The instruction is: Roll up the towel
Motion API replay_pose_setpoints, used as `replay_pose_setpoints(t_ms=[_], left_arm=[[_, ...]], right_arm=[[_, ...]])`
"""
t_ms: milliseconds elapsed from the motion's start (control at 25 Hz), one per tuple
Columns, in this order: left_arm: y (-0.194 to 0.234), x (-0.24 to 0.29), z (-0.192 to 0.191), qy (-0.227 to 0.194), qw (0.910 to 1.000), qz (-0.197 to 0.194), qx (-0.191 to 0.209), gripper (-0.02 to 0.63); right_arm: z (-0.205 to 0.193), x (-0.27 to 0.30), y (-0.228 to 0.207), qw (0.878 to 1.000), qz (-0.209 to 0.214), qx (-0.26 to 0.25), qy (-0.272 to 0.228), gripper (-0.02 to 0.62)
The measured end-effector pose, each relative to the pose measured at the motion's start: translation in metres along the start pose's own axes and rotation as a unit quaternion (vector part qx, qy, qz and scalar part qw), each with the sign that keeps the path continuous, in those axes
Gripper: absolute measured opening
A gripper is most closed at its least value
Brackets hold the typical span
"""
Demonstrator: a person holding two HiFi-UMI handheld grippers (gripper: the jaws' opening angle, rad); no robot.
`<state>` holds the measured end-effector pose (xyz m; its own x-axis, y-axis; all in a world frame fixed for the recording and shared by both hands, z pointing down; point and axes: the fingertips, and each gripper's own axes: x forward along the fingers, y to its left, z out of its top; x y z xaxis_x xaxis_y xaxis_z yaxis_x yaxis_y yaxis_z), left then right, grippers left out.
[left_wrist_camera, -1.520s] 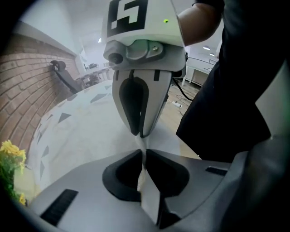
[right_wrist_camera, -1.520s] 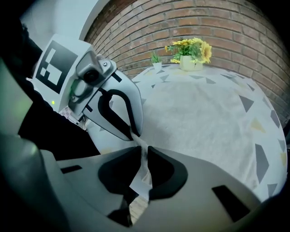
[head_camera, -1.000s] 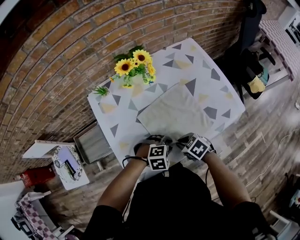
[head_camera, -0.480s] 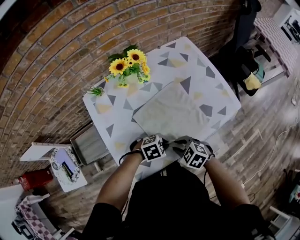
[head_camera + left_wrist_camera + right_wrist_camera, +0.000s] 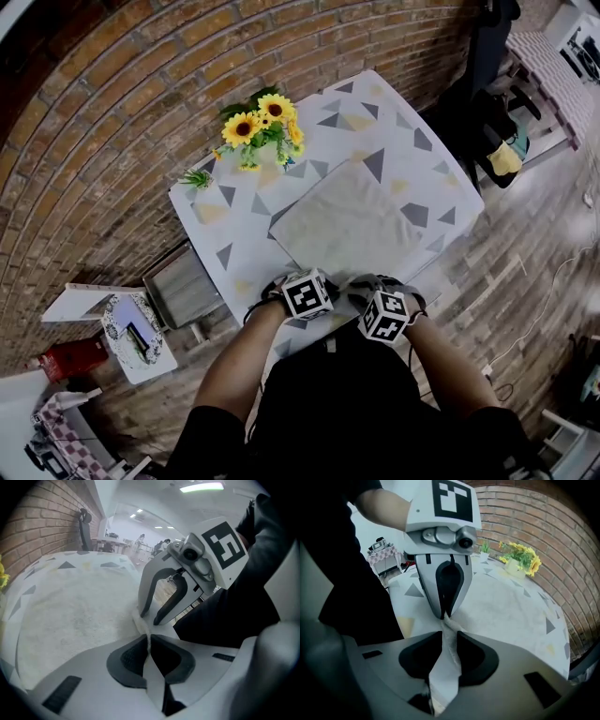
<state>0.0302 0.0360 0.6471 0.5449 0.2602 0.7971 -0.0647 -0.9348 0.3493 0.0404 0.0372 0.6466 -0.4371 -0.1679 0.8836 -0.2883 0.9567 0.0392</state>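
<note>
A pale grey towel lies flat on the triangle-patterned table. Both grippers sit side by side at its near edge. My left gripper is shut, and a thin fold of the towel edge is pinched between its dark pads. My right gripper holds a thicker bunch of the same edge. That bunch fills the gap between the pads, though these jaws have just been opening. In the left gripper view the right gripper stands just ahead. In the right gripper view the left gripper nips the cloth.
A vase of sunflowers and a small green plant stand at the table's far left corner, beside the brick wall. A grey crate sits on the floor at the left. A chair with a bag stands at the right.
Both marker cubes have rolled. The right gripper has slid a little toward the person. The left gripper's cube has shifted slightly up and left. The towel still lies flat.
</note>
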Motion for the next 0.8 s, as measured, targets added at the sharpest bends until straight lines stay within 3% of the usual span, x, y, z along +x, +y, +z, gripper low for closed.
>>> replay_pose_setpoints(t_ms=[160, 320, 360, 520, 680, 800], left_arm=[[0.001, -0.001, -0.002, 0.001, 1.0, 0.003, 0.008, 0.035], [-0.004, -0.001, -0.001, -0.005, 0.9998, -0.007, 0.02, 0.035], [-0.006, -0.002, -0.001, -0.007, 0.9997, -0.011, 0.021, 0.035], [-0.008, -0.001, -0.003, -0.003, 0.9995, -0.014, 0.029, 0.035], [-0.007, -0.001, -0.003, 0.011, 0.9992, -0.004, 0.038, 0.035], [-0.006, 0.002, -0.002, 0.01, 0.9996, -0.01, 0.023, 0.035]], right_arm=[[0.017, -0.012, -0.006, 0.999, -0.02, -0.01, -0.037, 0.136], [0.012, 0.001, -0.003, 1.0, 0.009, -0.017, -0.011, 0.186], [0.008, 0.003, -0.002, 1.0, 0.017, -0.019, -0.001, 0.181], [0.0, 0.0, 0.007, 0.999, 0.045, -0.009, 0.01, 0.066], [-0.004, -0.007, 0.015, 0.995, 0.093, 0.027, 0.009, 0.042], [-0.004, -0.01, 0.013, 0.992, 0.117, 0.047, 0.011, 0.041]])
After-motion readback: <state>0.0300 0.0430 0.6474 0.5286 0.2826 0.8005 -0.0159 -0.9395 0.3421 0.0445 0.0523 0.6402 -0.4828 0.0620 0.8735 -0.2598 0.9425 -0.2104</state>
